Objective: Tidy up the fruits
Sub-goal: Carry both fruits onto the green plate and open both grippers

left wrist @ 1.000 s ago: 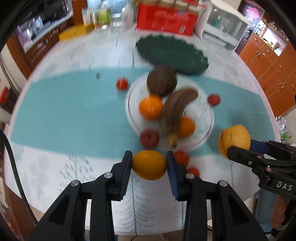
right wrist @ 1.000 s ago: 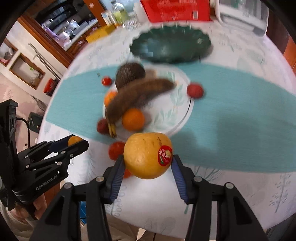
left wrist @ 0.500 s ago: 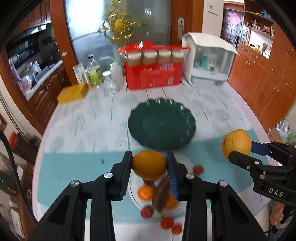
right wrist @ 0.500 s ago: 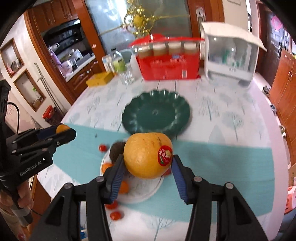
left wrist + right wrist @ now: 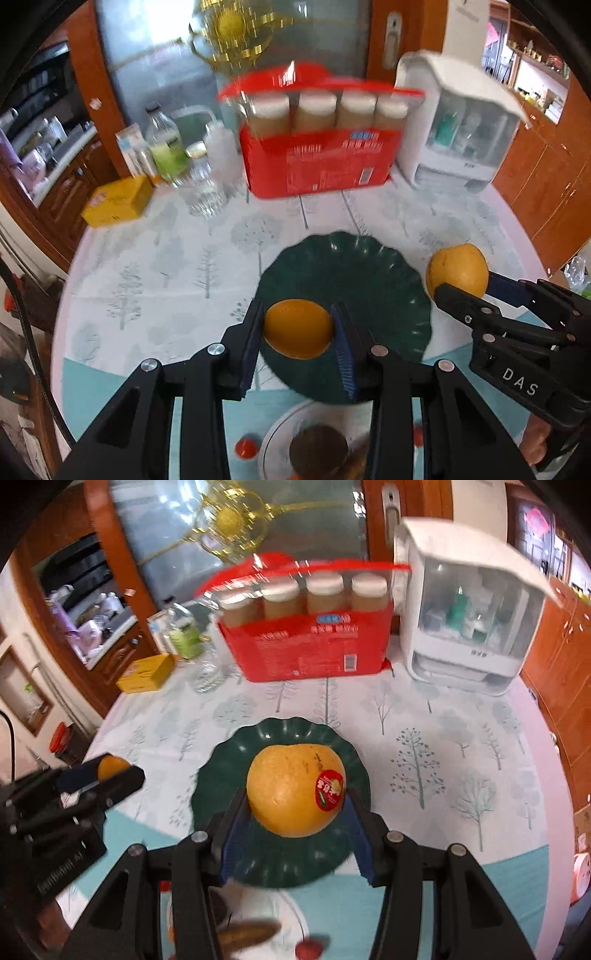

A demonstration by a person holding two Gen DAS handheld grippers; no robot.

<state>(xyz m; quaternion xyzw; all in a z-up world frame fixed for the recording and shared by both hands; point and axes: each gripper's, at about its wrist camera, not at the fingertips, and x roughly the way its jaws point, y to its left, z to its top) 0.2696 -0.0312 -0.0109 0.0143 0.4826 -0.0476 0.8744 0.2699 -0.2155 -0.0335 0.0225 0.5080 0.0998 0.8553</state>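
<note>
I am holding a fruit in each tool. My left gripper (image 5: 299,330) is clamping an orange (image 5: 298,328), its blue pads pressing on both sides of it. My right gripper (image 5: 293,812) is clamping a bigger yellow grapefruit (image 5: 295,789), the jaws standing wider to fit it.

What matters for the next move is the green plate (image 5: 384,280). In both wrist views it is lying directly ahead of and beneath the fruit I am carrying, bare, on the tree-patterned tablecloth (image 5: 155,258). From the left wrist view the orange is showing against the plate's near left part, and the grapefruit in my other hand is sitting at the plate's right edge. From the right wrist view the grapefruit is framed almost over the plate's middle, so I judge my right hand the better placed for setting down first. How high either fruit is above the plate I cannot tell.

The orange is smooth, slightly oval, lying with its long side across the jaws. The grapefruit is round, faintly scuffed, wearing a red sticker (image 5: 328,789) on its right side.

Nearer to me, the white plate (image 5: 273,443) is carrying a brown round fruit (image 5: 318,452), with small red fruits beside it.
</note>
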